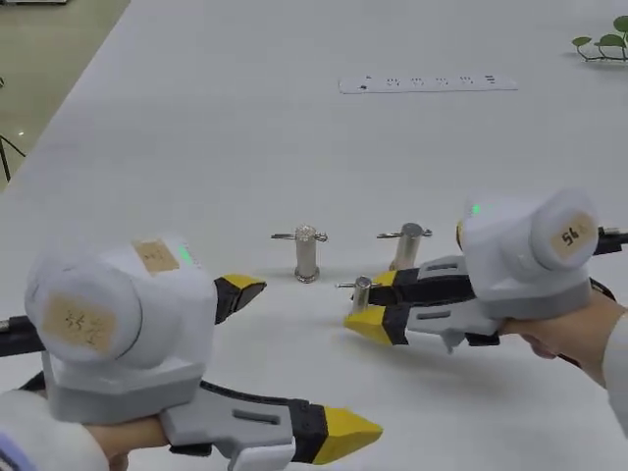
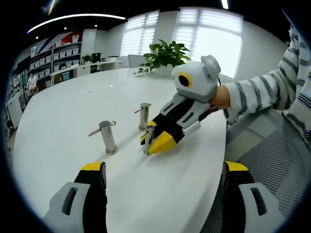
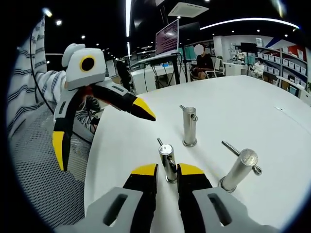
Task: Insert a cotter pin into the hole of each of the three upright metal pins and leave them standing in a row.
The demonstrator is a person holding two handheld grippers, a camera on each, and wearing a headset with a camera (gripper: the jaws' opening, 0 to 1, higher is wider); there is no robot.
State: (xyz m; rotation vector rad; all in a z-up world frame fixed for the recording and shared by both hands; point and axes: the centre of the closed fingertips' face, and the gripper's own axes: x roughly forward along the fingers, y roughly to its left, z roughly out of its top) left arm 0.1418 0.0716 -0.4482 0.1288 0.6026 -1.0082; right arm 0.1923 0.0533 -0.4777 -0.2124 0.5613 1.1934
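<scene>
Right gripper view, upright metal pin clamped in right tool

Three short silver metal pins stand upright on my white desk. The left pin and the right pin stand side by side, well apart. Each has a thin cotter pin through the hole near its head, and both jut out to the left. The near pin stands closer to me, between the jaws of my right tongs. Its own cotter pin is in place too.
</scene>
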